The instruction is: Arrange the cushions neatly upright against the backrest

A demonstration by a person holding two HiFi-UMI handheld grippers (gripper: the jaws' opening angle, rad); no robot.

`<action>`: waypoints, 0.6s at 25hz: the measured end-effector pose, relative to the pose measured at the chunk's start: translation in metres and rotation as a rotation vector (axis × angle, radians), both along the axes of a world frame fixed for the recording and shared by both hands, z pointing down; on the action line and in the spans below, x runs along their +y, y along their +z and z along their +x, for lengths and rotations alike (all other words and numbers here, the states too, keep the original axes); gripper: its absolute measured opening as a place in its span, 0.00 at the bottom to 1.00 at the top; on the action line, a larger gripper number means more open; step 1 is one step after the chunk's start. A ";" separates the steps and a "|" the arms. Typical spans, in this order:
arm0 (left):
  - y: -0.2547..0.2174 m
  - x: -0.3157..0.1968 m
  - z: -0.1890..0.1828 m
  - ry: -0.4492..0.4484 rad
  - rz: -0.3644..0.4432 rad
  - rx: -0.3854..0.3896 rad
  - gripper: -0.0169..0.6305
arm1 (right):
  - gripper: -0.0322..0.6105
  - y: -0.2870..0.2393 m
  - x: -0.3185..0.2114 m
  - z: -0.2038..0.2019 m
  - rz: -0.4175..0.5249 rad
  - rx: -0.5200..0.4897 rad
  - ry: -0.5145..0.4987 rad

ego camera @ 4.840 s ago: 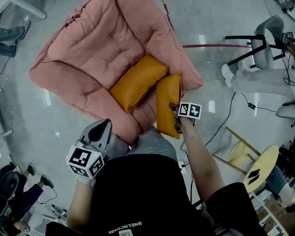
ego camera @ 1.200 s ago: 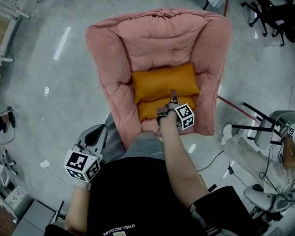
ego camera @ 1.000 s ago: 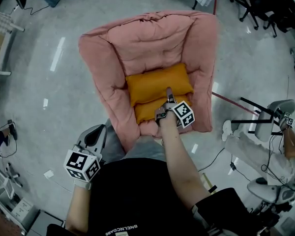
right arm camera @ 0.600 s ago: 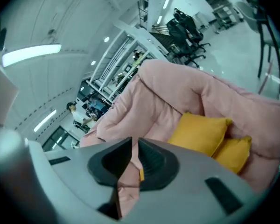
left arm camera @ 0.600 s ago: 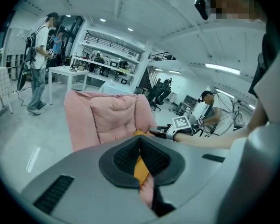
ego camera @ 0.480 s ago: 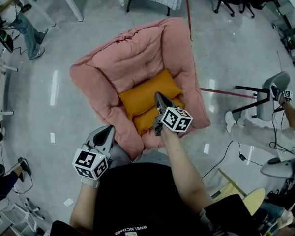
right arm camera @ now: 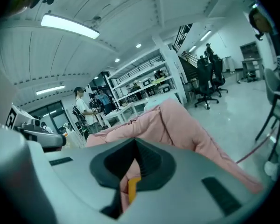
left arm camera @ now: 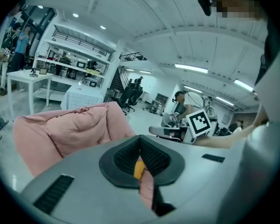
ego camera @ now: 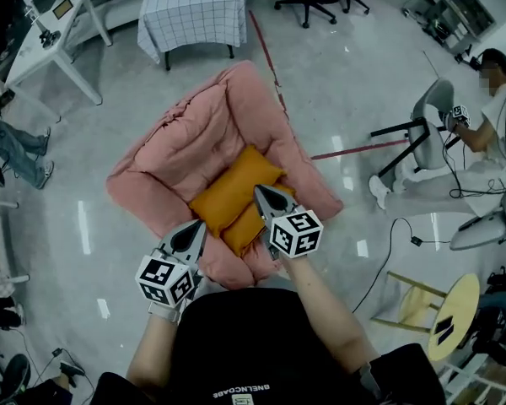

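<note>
Two orange cushions lie on the seat of a pink padded armchair (ego camera: 177,142), seen steeply from above on a grey shiny floor (ego camera: 337,83). The rear cushion (ego camera: 228,191) lies across the seat, touching the foot of the backrest. The front cushion (ego camera: 241,226) lies just in front of it, touching it, near the seat's front edge. From above I cannot tell how upright either one stands. My left hand-held gripper (ego camera: 199,227) hovers over the chair's front left corner, beside the front cushion, its marker cube (ego camera: 166,278) towards me. In the left gripper view its jaws are together with nothing between the pads, and the pink chair fills the space beyond them. My right hand-held gripper (ego camera: 260,192) is raised above the place where the two cushions meet. Its jaws have just been closing and now meet, with nothing gripped. In the right gripper view the chair's pink back rises past the closed tips, and a thin sliver of orange shows through the slit below the pads. Behind the chair stands a surface with a checked cloth (ego camera: 190,11). A yellow stool (ego camera: 451,302) stands at the lower right.
</note>
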State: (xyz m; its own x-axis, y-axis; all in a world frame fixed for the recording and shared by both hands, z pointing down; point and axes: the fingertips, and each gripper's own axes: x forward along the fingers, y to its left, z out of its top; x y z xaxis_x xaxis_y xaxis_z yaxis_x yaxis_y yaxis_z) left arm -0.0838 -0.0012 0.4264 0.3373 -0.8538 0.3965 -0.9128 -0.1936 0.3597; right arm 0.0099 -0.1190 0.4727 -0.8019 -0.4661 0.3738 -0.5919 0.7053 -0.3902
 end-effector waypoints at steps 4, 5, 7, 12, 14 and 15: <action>-0.012 -0.023 0.020 0.096 0.038 0.018 0.05 | 0.06 -0.036 0.005 0.018 0.090 0.019 0.010; -0.015 -0.027 0.025 0.118 0.045 0.020 0.05 | 0.06 -0.044 0.006 0.021 0.111 0.024 0.015; -0.022 -0.033 0.036 0.161 0.061 0.024 0.05 | 0.06 -0.060 0.009 0.029 0.145 0.028 0.027; -0.048 -0.052 0.063 0.267 0.127 0.016 0.05 | 0.06 -0.100 0.013 0.054 0.227 0.019 0.074; -0.059 -0.062 0.070 0.302 0.160 0.006 0.05 | 0.06 -0.114 0.012 0.062 0.262 0.021 0.092; -0.065 -0.067 0.072 0.316 0.176 0.003 0.05 | 0.06 -0.120 0.012 0.066 0.279 0.024 0.101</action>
